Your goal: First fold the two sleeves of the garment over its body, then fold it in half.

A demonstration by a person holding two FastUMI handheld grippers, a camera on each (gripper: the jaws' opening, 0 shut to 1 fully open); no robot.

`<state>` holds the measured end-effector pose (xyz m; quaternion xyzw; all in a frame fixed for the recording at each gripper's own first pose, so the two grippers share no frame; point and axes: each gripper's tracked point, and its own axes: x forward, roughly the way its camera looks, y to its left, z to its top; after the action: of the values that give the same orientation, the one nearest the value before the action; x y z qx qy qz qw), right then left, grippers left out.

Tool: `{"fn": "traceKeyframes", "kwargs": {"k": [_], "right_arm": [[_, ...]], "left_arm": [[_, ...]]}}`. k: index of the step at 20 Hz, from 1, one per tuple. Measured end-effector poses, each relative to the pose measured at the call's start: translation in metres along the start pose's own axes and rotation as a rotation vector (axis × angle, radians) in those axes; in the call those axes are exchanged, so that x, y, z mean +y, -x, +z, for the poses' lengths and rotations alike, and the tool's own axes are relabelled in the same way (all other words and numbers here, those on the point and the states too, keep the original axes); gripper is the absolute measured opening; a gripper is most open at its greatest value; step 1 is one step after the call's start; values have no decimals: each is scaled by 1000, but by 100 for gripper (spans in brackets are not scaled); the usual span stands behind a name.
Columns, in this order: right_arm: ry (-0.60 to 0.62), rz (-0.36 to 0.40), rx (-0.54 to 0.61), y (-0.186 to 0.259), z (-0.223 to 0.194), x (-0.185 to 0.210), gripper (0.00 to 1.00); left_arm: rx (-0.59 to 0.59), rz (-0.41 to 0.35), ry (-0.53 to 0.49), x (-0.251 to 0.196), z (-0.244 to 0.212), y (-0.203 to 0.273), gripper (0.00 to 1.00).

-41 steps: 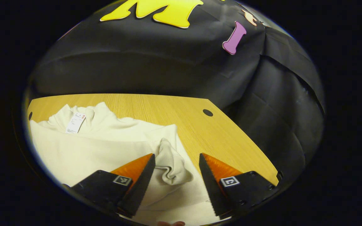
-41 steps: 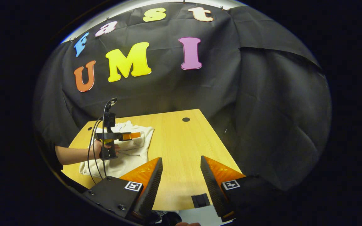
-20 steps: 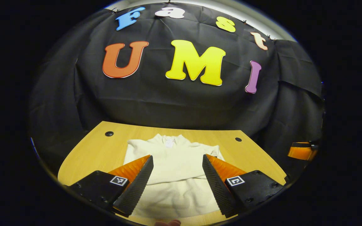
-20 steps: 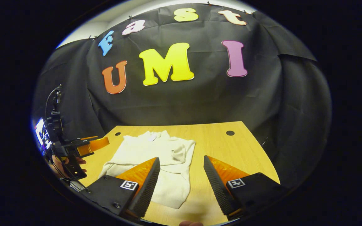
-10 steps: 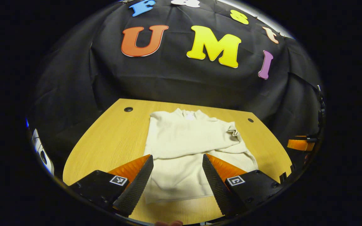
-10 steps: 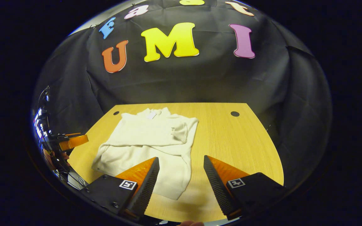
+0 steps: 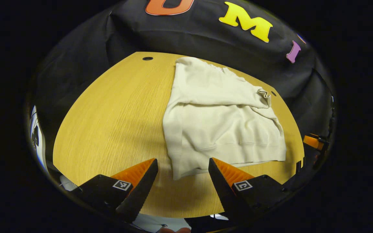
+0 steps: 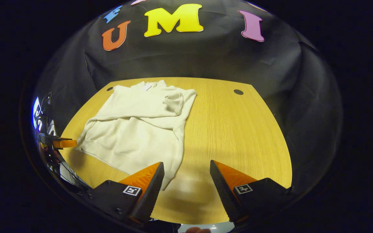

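The wooden tabletop [image 7: 108, 110] carries a cream garment [image 7: 219, 119], the landmark here, which lies flat on it with its collar end toward the black cloth wall [image 8: 186, 61] and its hem toward the near edge. Both sleeves are folded across the garment's body, one cuff [image 7: 264, 94] bunched near the shoulder on the wall side. Two small round holes [image 7: 147, 58] sit in the tabletop near the garment's collar end, one on either side.

The left tool [image 7: 181, 173] hangs above the tabletop just short of the garment's near hem corner, its fingers spread wide and empty, with that corner showing in the gap between them. The right tool [image 8: 186, 176] hangs at the other near corner of the garment, its fingers likewise apart and gripping nothing; the cloth's corner reaches just past its one finger [image 8: 147, 186], while bare wood lies between the two.
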<state>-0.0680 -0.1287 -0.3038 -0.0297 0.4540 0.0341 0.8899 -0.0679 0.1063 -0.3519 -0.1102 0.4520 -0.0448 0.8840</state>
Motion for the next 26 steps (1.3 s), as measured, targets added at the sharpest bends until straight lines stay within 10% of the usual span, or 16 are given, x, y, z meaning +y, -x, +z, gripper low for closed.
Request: {"fn": "traceKeyframes", "kwargs": {"k": [14, 20, 22, 26], "right_arm": [[-89, -4, 167, -70, -52, 57, 93], [-63, -2, 156, -74, -49, 63, 93], [-76, 18, 159, -75, -50, 65, 81], [-173, 61, 181, -78, -44, 71, 18]], "left_arm": [[74, -49, 171, -16, -2, -25, 89], [79, -2, 220, 2, -3, -22, 19], [77, -7, 233, 1, -3, -25, 14], [70, -33, 258, -8, -2, -26, 6]]}}
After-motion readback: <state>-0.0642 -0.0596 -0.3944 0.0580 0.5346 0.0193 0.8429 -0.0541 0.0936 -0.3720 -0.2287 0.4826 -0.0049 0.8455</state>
